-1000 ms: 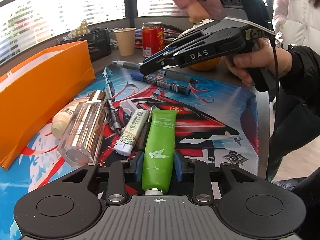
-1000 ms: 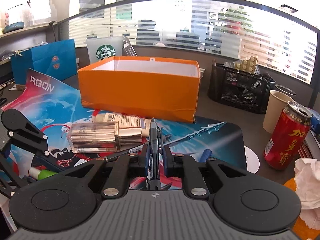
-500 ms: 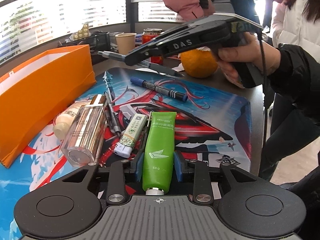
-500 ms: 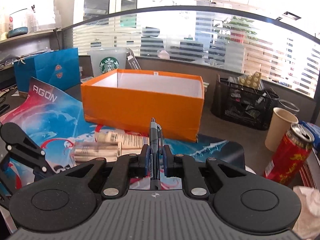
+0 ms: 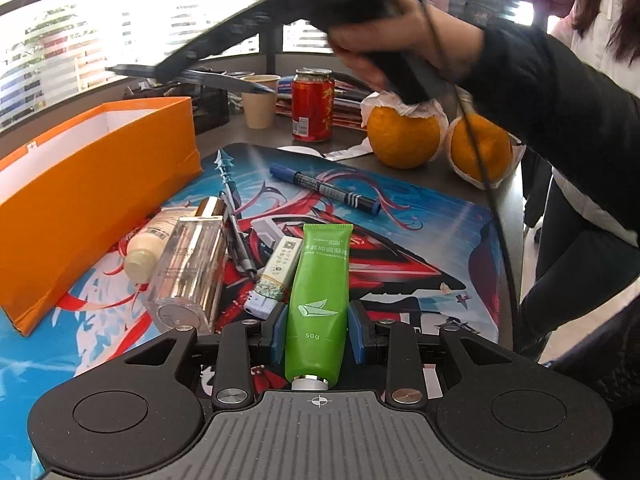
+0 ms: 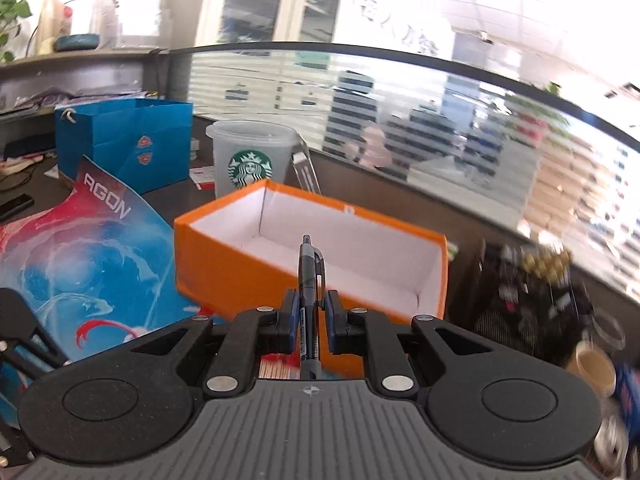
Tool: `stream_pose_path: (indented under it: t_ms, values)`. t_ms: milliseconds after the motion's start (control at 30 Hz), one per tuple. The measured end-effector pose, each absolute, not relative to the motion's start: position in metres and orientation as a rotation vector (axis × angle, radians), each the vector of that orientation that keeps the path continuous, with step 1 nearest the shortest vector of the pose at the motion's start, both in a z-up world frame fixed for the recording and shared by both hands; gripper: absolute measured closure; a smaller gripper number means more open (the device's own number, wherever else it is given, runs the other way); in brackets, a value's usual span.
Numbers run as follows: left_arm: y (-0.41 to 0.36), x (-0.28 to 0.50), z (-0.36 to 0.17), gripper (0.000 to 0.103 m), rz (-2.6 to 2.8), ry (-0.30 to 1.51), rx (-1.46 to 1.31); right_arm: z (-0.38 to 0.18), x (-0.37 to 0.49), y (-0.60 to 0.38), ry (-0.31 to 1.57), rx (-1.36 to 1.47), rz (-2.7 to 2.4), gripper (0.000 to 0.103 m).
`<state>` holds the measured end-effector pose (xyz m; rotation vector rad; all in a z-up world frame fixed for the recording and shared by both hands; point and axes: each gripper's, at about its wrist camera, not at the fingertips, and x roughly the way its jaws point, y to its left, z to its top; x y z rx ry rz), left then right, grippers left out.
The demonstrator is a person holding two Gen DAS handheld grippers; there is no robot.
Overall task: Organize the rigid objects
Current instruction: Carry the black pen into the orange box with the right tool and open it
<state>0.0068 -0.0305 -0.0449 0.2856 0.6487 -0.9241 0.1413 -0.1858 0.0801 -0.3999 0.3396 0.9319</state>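
Two handheld grippers work a cluttered table where loose items are being sorted into an orange box (image 6: 224,276), which appears white-lined and empty as far as the right wrist view shows, so the job looks to be at an early stage. The right gripper (image 6: 309,316), its jaws closed narrow on a dark pen (image 6: 308,280), hangs in the air with the pen's clip end aimed over the open box; judging by that line-up, the pen is about to become the first item dropped in. The left gripper (image 5: 318,330) sits low over the printed mat (image 5: 440,240), its jaws closed around the lower part of a green tube (image 5: 320,280) marked 50g, cap end toward the camera; whether the tube is lifted off the mat cannot be told. Waiting on the mat are a clear square bottle (image 5: 188,272) with a gold cap, a cream bottle (image 5: 150,240) beside the box wall, a small white-and-green tube (image 5: 276,272), a slim dark pen (image 5: 238,236) and a blue marker (image 5: 324,190) lying well apart from the rest. Two oranges (image 5: 402,138), a red can (image 5: 312,106) and a paper cup (image 5: 260,100) stand off the mat behind. The held pen looks slim and rigid, with a metal clip.
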Motion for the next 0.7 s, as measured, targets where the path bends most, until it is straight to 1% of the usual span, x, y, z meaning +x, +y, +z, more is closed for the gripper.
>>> stream_pose_path:
  t_ms: [333,500,700]
  values:
    - [-0.017,0.013,-0.037,0.074,-0.908,0.655,0.258,0.093,0.208,-0.111,0.384,-0.587,1.069,0.091]
    - [-0.009,0.018,-0.035,0.074,-0.893,0.661,0.233,0.085,0.238,-0.075,0.434,-0.657,1.121,0.090]
    - [0.001,0.020,-0.033,0.074,-0.876,0.667,0.214,0.062,0.272,-0.028,0.522,-0.727,1.176,0.091]
